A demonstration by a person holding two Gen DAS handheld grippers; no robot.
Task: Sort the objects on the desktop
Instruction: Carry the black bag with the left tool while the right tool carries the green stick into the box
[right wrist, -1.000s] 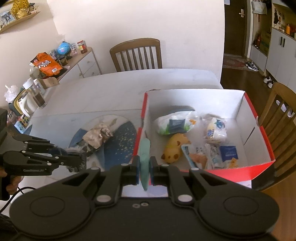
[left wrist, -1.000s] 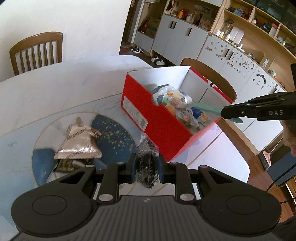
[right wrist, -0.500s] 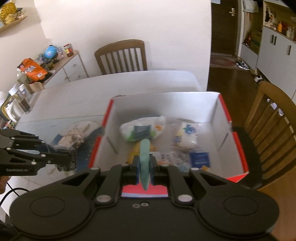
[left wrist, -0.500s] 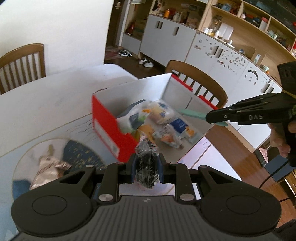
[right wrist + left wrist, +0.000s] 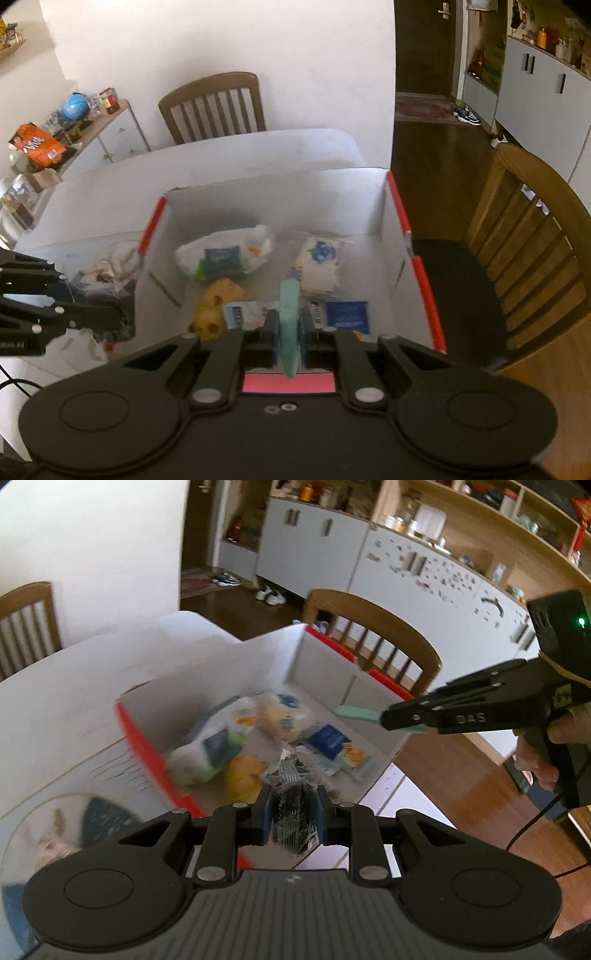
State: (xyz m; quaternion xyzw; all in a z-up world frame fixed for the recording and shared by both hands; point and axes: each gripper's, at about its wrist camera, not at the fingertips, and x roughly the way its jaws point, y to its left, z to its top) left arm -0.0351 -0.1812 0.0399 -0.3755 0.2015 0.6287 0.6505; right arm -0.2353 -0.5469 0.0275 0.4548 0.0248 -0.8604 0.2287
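Both sets of jaws pinch cargo. My left gripper has its jaws pressed on a dark packet in crinkled clear wrap, upright between the pads, its twisted top poking above them. My right gripper has its jaws closed on a flat mint-green strip, held edge-on so it points forward past the fingertips.

Why held so, as I judge it: each piece rides above the red box so it can drop straight in when the jaws part. In the right wrist view the green strip hangs over the near part of the box interior. The dark packet sits at the box's near corner in the left wrist view; whether it is fully inside the rim line I cannot tell, since that view is blurred.

Box contents, white interior, open top: a large white bag with a green and dark label; a small white pouch with a blue emblem; a yellow holed lump like a cheese toy; flat sachets, one with a blue label.

Outward: box stands on the white table, near its edge. Left of the box, a crumpled wrapper lies on a blue-patterned mat, not yet sorted. Wooden chairs beyond.
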